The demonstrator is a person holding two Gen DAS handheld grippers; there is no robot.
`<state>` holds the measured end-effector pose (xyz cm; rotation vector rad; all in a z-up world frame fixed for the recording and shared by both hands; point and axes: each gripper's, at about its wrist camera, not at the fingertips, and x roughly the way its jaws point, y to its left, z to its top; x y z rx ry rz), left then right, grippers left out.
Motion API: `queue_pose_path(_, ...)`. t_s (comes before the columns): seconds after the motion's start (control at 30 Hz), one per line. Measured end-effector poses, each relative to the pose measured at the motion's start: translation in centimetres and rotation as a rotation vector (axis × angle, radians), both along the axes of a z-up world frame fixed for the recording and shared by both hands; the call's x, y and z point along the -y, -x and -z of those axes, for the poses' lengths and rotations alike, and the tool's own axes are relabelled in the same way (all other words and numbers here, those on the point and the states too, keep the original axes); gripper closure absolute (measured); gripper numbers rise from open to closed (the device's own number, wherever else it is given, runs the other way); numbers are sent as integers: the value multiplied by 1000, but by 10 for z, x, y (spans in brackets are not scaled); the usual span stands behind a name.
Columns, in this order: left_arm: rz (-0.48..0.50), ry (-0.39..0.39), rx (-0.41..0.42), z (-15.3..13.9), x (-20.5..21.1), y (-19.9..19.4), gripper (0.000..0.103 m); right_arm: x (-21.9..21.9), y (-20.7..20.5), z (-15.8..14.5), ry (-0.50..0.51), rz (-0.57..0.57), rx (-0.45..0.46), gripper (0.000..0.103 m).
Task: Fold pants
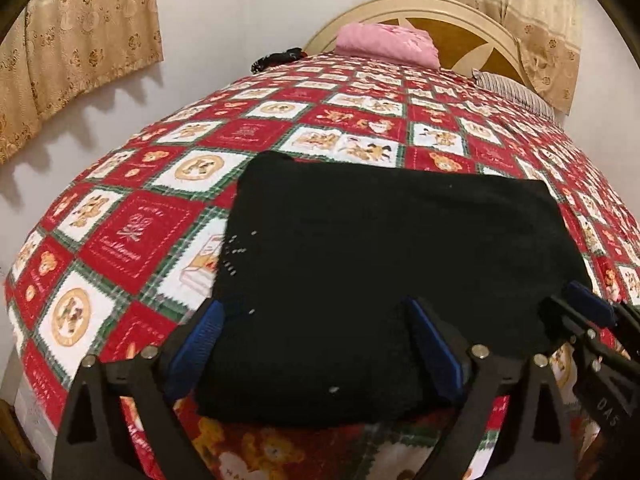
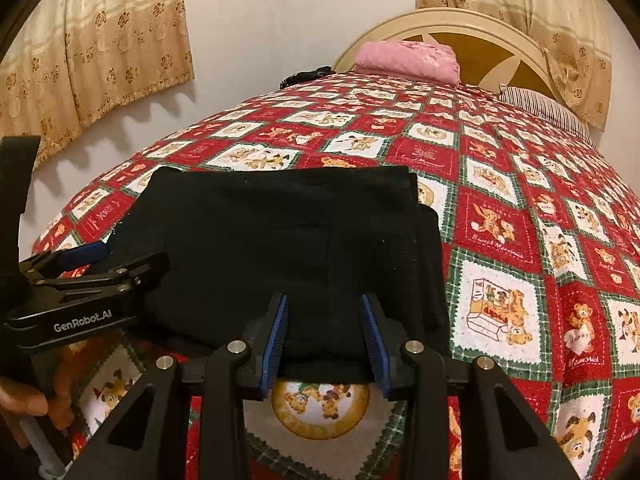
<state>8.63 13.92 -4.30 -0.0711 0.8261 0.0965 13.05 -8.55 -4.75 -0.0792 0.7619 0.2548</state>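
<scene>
Black pants (image 1: pixel 384 280), folded compact upon bed (image 1: pixel 132 240); near hem bracketed by left gripper (image 1: pixel 316 344) and right gripper (image 2: pixel 325 338), jaws apart, unclamped, seemingly squaring fold.

black folded pants (image 1: pixel 384 264) lie on a red teddy-bear bedspread (image 1: pixel 160 216), the left gripper (image 1: pixel 316 340) spread wide over their near edge, possibly touching.

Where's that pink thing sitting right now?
The folded pink cloth lies at the far end of the bed, against the cream headboard, left of the striped pillow and well beyond the black pants.
</scene>
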Motion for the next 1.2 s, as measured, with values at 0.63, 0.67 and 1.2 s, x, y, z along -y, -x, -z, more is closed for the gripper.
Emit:
queue_pose_path(0.63,-57,2,76,-21,-15,89,3,-6,75,-23,-4,93,5,36)
queue_pose_path(0.67,-59,3,79,-22,-15,92,3,-4,78,-24,-16,107,-2,36)
queue_pose_path(1.2,-29,-60,187,-57,-3,144,0,-5,140,-60,3,212,107,30)
